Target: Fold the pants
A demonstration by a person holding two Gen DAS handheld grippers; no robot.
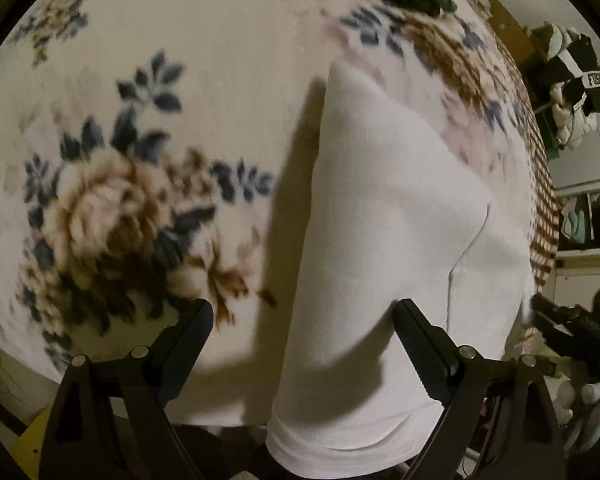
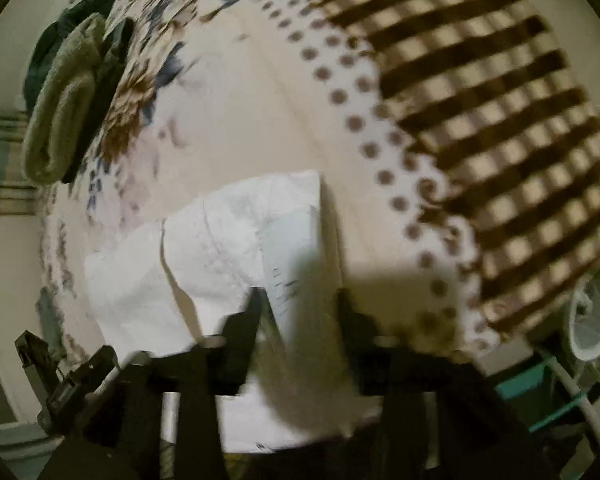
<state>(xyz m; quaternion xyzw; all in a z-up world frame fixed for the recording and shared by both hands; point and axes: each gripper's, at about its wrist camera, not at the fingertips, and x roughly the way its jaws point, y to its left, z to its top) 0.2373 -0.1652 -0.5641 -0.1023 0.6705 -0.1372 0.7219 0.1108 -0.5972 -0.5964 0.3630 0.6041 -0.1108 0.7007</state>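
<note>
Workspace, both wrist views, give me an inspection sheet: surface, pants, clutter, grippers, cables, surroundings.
Surface: blanket with flowers, dots and a brown check border.
Job's things: white pants lying partly folded on the blanket, near its front edge.
Clutter: rolled green towel on dark cloth at the far end.
Grippers: left gripper open wide, one finger over the pants, nothing gripped; right gripper blurred, jaws apart over the pants, no grip seen.
Cables: nothing seen for sure.
Surroundings: hanging clothes and shelves beside the bed; white basket on the floor.
</note>
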